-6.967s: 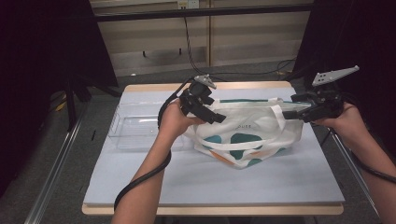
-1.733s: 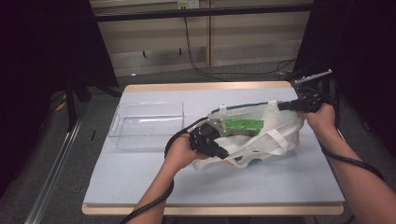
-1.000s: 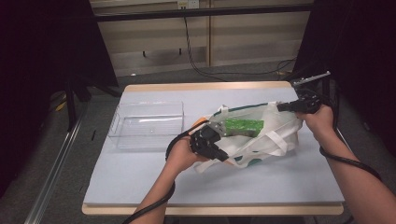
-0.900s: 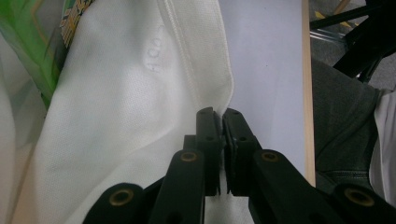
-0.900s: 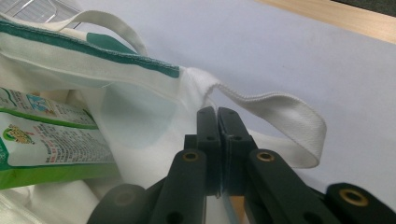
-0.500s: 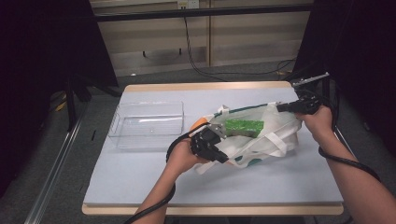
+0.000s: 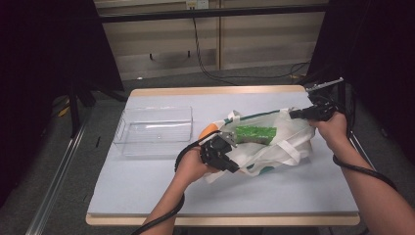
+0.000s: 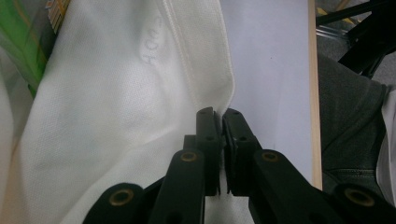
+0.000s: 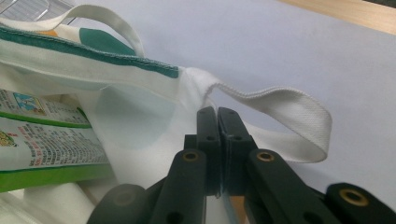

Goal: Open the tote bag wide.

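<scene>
Forearms are seen coming up from the bottom of the high view, bent toward a white cloth bag [image 7: 274,147] lying on its side at the middle of the table [image 7: 147,196]. The left gripper [image 7: 222,152] is held low at the bag's near left edge; the right gripper [image 7: 306,113] is raised at its far right corner, so the mouth is held open. A green packet [image 7: 254,133] is seen inside the mouth, an orange item [image 7: 208,131] at its left end, and a clear tray [image 7: 154,131] well to the left.

Woven cloth [image 8: 116,116] with a stitched hem is shown close up in the left gripper view, where the jaws of the left gripper [image 8: 223,126] are pressed together on the hem's edge; a strip of the packet [image 8: 28,42] is seen at upper left.

Printed small text on the packet [image 9: 42,140] is shown in the right gripper view, along with a green-trimmed rim and a looped webbing handle [image 9: 289,116]. The right gripper [image 9: 217,121] is closed tight on the cloth where handle meets rim.
</scene>
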Available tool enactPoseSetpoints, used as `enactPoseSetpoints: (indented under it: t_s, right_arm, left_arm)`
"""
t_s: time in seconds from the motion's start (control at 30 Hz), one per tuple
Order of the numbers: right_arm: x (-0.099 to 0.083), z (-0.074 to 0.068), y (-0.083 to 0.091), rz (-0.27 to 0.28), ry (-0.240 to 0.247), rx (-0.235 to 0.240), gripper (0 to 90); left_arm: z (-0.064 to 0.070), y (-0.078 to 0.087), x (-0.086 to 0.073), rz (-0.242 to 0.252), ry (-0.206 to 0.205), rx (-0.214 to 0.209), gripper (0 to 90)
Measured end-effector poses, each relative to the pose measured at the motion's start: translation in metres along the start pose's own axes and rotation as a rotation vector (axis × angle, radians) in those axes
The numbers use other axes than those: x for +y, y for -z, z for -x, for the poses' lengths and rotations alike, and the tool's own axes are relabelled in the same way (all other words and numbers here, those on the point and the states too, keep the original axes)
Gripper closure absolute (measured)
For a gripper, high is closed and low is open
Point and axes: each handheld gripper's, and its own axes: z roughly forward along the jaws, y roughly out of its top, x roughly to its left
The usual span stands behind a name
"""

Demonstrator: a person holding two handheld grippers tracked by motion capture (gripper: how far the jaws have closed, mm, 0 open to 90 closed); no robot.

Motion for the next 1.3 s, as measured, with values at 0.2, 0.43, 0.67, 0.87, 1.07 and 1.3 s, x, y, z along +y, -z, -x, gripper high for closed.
enactPoseSetpoints:
  t_s: [0.2, 0.43, 0.67, 0.87, 1.07, 1.3]
  right_arm:
    - [-0.0006, 0.0005, -0.0009, -0.002, 0.002, -0.004, 87.8]
    - [-0.003, 0.0009, -0.0029, -0.002, -0.003, -0.001, 87.7]
    - [-0.0069, 0.0033, -0.0038, -0.004, -0.009, 0.001, 87.0]
    - [-0.0086, 0.0029, -0.0034, 0.002, -0.004, 0.008, 86.9]
    - [-0.0074, 0.001, -0.0005, 0.004, 0.002, 0.006, 86.8]
    - [-0.007, -0.0029, 0.0038, 0.004, 0.017, 0.001, 80.4]
  left_arm:
    - [0.0008, -0.0024, -0.0015, 0.002, -0.009, 0.004, 86.2]
    - [-0.0006, -0.0052, -0.0038, -0.002, -0.002, -0.002, 86.2]
    - [-0.0014, -0.0096, -0.0063, -0.021, 0.008, 0.0, 85.7]
    - [-0.0022, -0.009, -0.0068, -0.014, 0.012, -0.007, 85.1]
    - [-0.0029, -0.0077, -0.0066, -0.004, 0.018, -0.013, 83.7]
    - [-0.0031, -0.0033, -0.0044, 0.009, 0.044, -0.009, 73.0]
